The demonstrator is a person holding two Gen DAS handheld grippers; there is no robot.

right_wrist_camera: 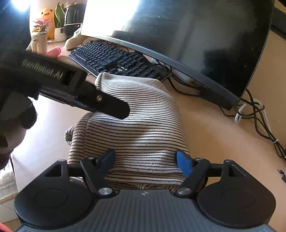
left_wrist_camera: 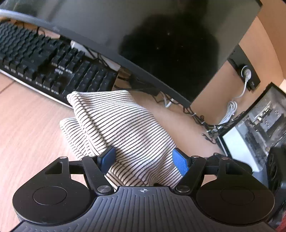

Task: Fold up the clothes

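Observation:
A cream garment with thin dark stripes (left_wrist_camera: 123, 125) lies folded in a compact bundle on the wooden desk, in front of the keyboard. It also shows in the right wrist view (right_wrist_camera: 143, 128). My left gripper (left_wrist_camera: 143, 159) is open, its blue fingers spread wide over the near end of the bundle. My right gripper (right_wrist_camera: 145, 161) is open too, its fingers spread over the near edge of the garment. The black body of the left gripper (right_wrist_camera: 80, 92) reaches in from the left over the garment's far part.
A black keyboard (left_wrist_camera: 44, 60) and a curved monitor (left_wrist_camera: 160, 39) stand just behind the garment. Cables (left_wrist_camera: 205, 121) run along the desk at the right, beside a glass-sided computer case (left_wrist_camera: 259, 125). Potted plants and a yellow plush toy (right_wrist_camera: 47, 16) stand at the far left.

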